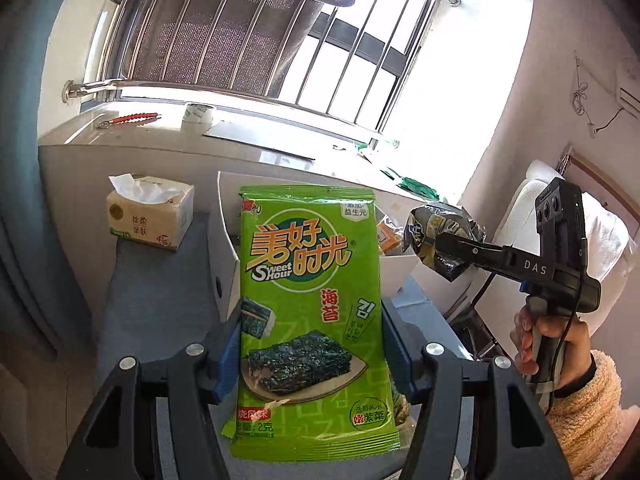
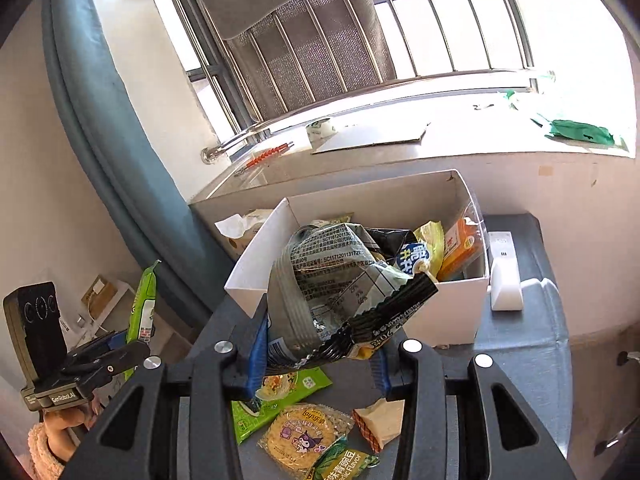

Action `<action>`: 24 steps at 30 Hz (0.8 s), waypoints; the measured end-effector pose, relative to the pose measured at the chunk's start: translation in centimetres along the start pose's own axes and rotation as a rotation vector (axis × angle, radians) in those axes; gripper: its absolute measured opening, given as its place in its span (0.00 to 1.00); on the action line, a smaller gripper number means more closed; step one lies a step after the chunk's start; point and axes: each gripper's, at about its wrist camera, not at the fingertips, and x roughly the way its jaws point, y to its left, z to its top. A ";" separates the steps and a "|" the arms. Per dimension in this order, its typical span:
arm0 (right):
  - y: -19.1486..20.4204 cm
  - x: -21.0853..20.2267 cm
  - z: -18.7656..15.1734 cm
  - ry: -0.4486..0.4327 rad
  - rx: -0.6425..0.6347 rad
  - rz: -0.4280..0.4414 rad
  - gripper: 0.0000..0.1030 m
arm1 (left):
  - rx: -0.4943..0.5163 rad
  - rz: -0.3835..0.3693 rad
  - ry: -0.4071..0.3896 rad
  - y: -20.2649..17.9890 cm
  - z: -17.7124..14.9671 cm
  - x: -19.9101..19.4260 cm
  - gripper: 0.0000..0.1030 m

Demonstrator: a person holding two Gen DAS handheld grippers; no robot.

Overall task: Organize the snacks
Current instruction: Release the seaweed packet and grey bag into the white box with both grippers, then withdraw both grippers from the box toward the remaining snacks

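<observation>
Both claws are loaded: left gripper (image 1: 312, 344) pinches a seaweed pack (image 1: 310, 312) at frame centre, right gripper (image 2: 320, 356) a crumpled bag (image 2: 340, 296). Several snacks are already seen in the box (image 2: 444, 312); four packets (image 2: 304, 436) remain at bottom.

Grippers: two, left gripper (image 1: 312, 344) and right gripper (image 2: 318, 350).
White box (image 2: 440, 316): one.
Green seaweed packet (image 1: 310, 312): one.
Crumpled grey-black snack bag (image 2: 340, 292): one.
Loose snack packets on the bench (image 2: 520, 360): four, among them a round-cracker pack (image 2: 306, 434).
Tissue pack (image 1: 150, 212): one.
Tape roll (image 1: 199, 115): one.
</observation>
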 end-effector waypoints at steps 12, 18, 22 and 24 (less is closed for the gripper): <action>-5.0 8.7 10.2 0.063 0.077 -0.127 0.51 | -0.044 0.104 0.133 2.1 11.5 14.9 0.81; -5.9 8.5 10.4 0.006 0.115 -0.199 1.00 | -0.048 0.167 0.173 3.9 10.7 15.6 1.00; -5.8 7.8 9.8 -0.004 0.108 -0.191 1.00 | -0.058 0.168 0.168 4.4 10.2 14.6 1.00; -5.7 7.5 9.5 0.010 0.110 -0.181 1.00 | -0.038 0.163 0.150 3.8 10.1 13.4 1.00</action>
